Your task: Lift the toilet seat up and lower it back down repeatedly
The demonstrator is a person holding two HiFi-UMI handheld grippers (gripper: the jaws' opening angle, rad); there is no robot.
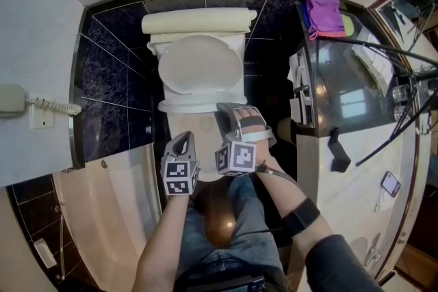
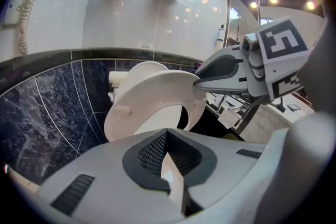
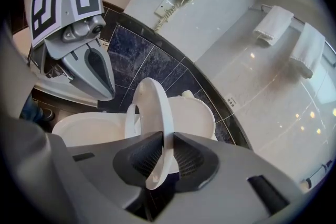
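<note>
The white toilet seat point(image 3: 157, 113) stands part-way up, tilted over the bowl point(image 3: 84, 123), with the lid point(image 3: 194, 113) upright behind it. My right gripper point(image 3: 160, 157) is shut on the seat's front rim, which runs edge-on between its pads. From above, that right gripper point(image 1: 226, 113) is at the seat's point(image 1: 191, 104) front right. In the left gripper view the raised seat point(image 2: 152, 92) shows as a ring with the right gripper point(image 2: 202, 81) on its edge. My left gripper point(image 2: 167, 149) hangs shut and empty in front of the bowl, left of the right one point(image 1: 185, 143).
A wall phone point(image 1: 14, 99) hangs at the left, above a bathtub point(image 1: 102, 202). A counter point(image 1: 356, 147) with a purple cloth point(image 1: 325, 16) and a mobile phone point(image 1: 390, 182) lines the right. The cistern point(image 1: 198, 22) stands against dark tiles. Towels point(image 3: 273, 26) hang high on the wall.
</note>
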